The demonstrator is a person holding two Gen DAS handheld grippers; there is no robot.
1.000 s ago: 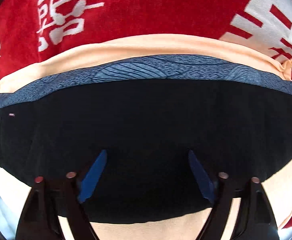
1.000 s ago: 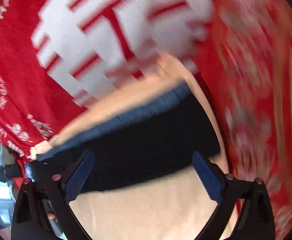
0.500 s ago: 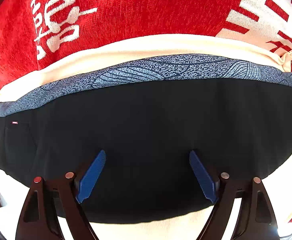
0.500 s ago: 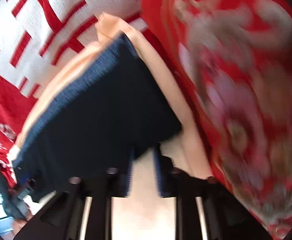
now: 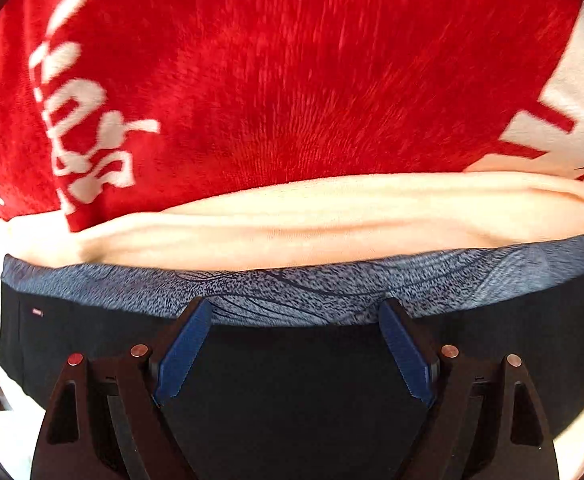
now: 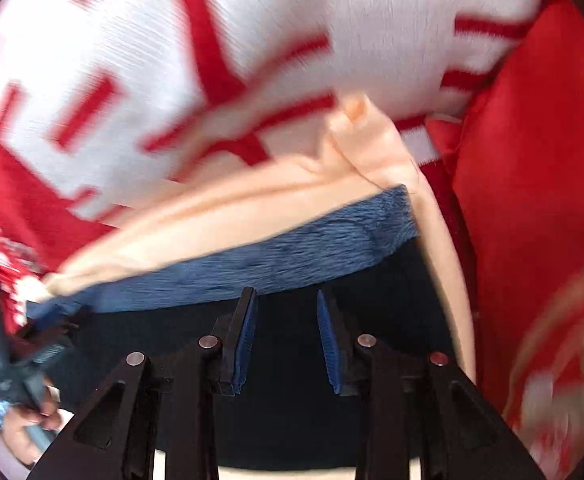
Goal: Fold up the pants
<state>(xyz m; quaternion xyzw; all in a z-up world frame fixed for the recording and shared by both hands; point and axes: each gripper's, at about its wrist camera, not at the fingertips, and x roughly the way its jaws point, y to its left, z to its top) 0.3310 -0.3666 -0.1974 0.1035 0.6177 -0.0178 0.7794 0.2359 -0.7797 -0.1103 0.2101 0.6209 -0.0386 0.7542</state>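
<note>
The black pants [image 5: 292,392] lie folded with their blue-grey patterned waistband [image 5: 300,292] along the far edge, on a peach cloth [image 5: 312,224]. My left gripper [image 5: 292,312] is open, its blue pads over the pants at the waistband's near edge. In the right wrist view the pants [image 6: 287,392] and waistband [image 6: 275,260] lie under my right gripper [image 6: 285,304], which is partly open with a narrow gap and holds nothing. The left gripper [image 6: 31,356] shows at the far left of that view.
A red blanket with white lettering [image 5: 271,80] covers the surface beyond the peach cloth; it also shows in the right wrist view [image 6: 171,60]. A red patterned cushion or cover [image 6: 532,200] rises at the right.
The left gripper moved forward to the waistband. The right gripper swung over the pants, closed to nearly shut half a second ago, and has now opened slightly.
</note>
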